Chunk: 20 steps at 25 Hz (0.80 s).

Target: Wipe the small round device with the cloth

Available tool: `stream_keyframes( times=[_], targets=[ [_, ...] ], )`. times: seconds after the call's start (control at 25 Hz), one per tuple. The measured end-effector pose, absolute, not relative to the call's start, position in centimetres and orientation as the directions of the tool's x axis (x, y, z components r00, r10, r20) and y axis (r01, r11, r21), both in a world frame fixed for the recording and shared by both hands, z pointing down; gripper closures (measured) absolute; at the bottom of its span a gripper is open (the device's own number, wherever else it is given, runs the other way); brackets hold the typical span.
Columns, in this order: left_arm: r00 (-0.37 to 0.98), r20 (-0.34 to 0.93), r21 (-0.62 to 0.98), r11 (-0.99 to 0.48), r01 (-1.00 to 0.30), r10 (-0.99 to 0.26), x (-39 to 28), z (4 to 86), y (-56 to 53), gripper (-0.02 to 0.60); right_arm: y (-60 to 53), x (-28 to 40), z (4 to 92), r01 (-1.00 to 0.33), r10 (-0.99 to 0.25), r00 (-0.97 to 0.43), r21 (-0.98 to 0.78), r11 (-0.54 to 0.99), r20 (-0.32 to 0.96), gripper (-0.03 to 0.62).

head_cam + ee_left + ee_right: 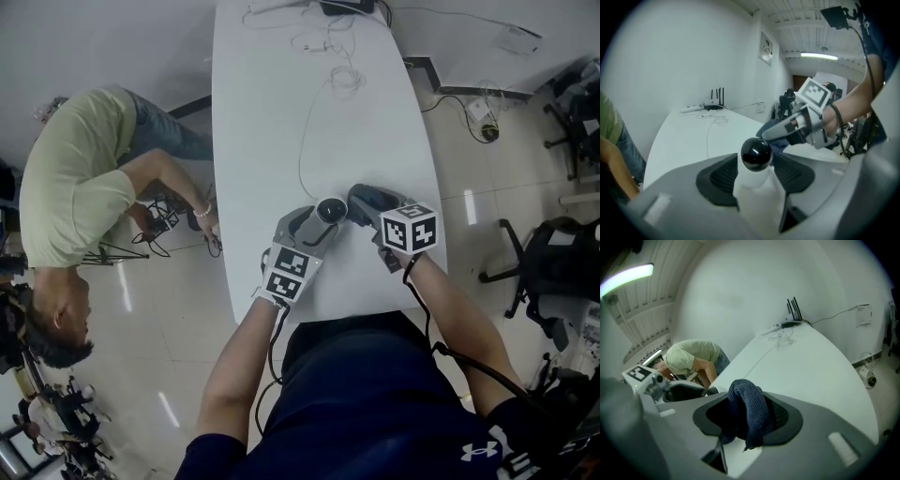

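Observation:
The small round device (756, 154) has a white body and a glossy black ball head. It stands upright between the jaws of my left gripper (754, 178), whose pads press on its white body. In the head view the device (330, 210) is just above the table's near end, with my left gripper (317, 228) under it. My right gripper (747, 420) is shut on a bunched dark blue cloth (749, 411). From the right, my right gripper (359, 201) points its tip close beside the device's head. Whether the cloth touches the device I cannot tell.
A white cable (305, 141) runs from the device up the long white table (272, 122) to a router and loose wires (342, 7) at the far end. A person in a green shirt (75, 187) bends beside the table's left edge. An office chair (553, 262) stands at the right.

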State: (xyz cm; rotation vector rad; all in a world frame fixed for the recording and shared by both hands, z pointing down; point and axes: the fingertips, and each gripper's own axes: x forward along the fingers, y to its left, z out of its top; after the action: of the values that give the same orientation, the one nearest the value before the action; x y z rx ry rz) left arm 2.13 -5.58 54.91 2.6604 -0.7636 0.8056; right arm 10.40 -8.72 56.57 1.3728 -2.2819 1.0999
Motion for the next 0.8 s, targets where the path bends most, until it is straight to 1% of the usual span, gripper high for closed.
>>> stream_keyframes(
  times=[0.04,0.12,0.2,0.24,0.32,0.4,0.44,0.52,0.64,0.8],
  targets=[
    [0.707,0.571,0.088,-0.825,-0.558,-0.418,2.1,54.8,-5.6,0.339,-9.3,10.4,54.2,-0.831,-0.665,-0.538,-0.461,0.312,0.518,0.414],
    [0.708,0.562,0.092,-0.818,-0.568,-0.429,2.1,54.5,-5.6,0.333,-10.3,9.3,49.1,-0.805,-0.679,-0.591,-0.376,0.459,0.436,0.414],
    [0.708,0.558,0.098,-0.813,-0.574,-0.432,2.2,54.5,-5.5,0.333,-10.4,6.7,45.1,-0.743,-0.632,-0.661,-0.233,0.628,0.404,0.414],
    [0.707,0.559,0.099,-0.811,-0.576,-0.433,2.3,54.5,-5.4,0.333,-10.0,5.1,44.2,-0.695,-0.588,-0.687,-0.151,0.703,0.427,0.415],
    [0.703,0.561,0.102,-0.806,-0.583,-0.437,2.5,54.5,-5.2,0.333,-8.9,2.1,44.8,-0.580,-0.487,-0.693,-0.011,0.814,0.532,0.416],
    [0.700,0.562,0.107,-0.800,-0.590,-0.441,2.7,54.5,-5.1,0.333,-8.3,0.8,46.8,-0.496,-0.422,-0.653,0.066,0.866,0.629,0.416],
    [0.699,0.562,0.109,-0.798,-0.593,-0.443,2.7,54.5,-5.1,0.333,-8.5,0.8,47.7,-0.488,-0.410,-0.638,0.070,0.870,0.652,0.416],
    [0.697,0.563,0.110,-0.795,-0.596,-0.445,2.7,54.4,-5.1,0.333,-9.3,1.3,49.2,-0.530,-0.400,-0.639,0.001,0.848,0.657,0.417],
    [0.687,0.571,0.105,-0.790,-0.605,-0.450,2.5,54.5,-5.1,0.333,-11.1,2.8,50.9,-0.601,-0.377,-0.676,-0.178,0.779,0.633,0.418],
    [0.678,0.576,0.104,-0.782,-0.615,-0.457,2.6,54.7,-5.0,0.334,-13.4,5.1,52.3,-0.647,-0.359,-0.737,-0.447,0.617,0.572,0.419]
  ],
)
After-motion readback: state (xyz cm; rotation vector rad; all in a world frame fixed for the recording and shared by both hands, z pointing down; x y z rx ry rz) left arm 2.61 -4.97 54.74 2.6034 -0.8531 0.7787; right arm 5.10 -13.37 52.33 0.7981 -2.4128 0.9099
